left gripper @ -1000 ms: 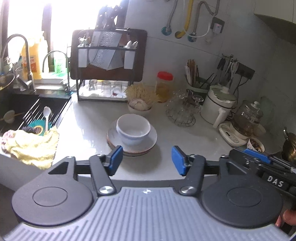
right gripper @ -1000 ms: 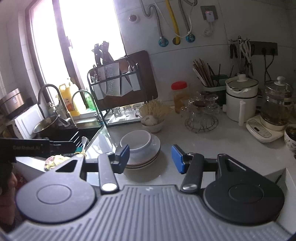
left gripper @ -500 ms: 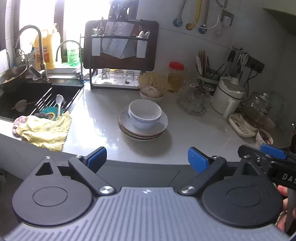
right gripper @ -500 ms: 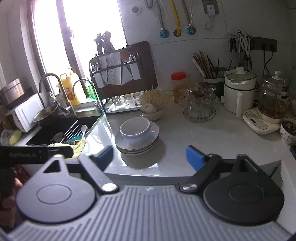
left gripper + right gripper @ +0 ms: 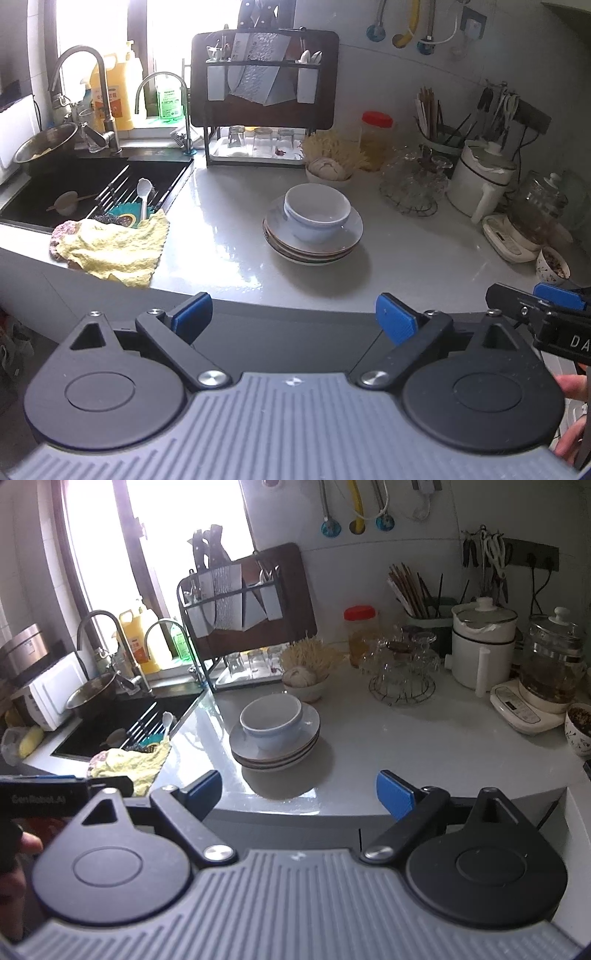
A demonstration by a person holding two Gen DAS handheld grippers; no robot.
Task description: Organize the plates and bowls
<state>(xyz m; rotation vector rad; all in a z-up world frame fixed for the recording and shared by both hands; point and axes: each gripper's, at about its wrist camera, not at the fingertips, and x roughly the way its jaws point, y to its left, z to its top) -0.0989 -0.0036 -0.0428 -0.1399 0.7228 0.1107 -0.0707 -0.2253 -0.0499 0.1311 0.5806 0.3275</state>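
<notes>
Bowl (image 5: 317, 212) sits inside top plate of a small stack of plates (image 5: 312, 242), mid-counter, a bit toward the sink side. Looks like the nesting keeps dishes compact, prob. ready to be lifted as one or split up; can't tell which. Left gripper (image 5: 293, 317) and right gripper (image 5: 299, 792) both hang back at the counter's front edge, well apart from the stack, jaws spread wide w/ nothing between them, prob. readied to take a rim. Neither touches anything.

Counter (image 5: 424, 258) is pale grey, glossy, w/ window glare. Sink (image 5: 92, 181) at left holds a spoon and rack; yellow cloth (image 5: 114, 247) draped over its corner. Behind the stack: knife rack w/ glasses (image 5: 264, 96), red-lid jar (image 5: 376, 138), wire glass stand (image 5: 412, 181), white pot (image 5: 480, 177), kettle at far right. Bright window beyond the taps.
</notes>
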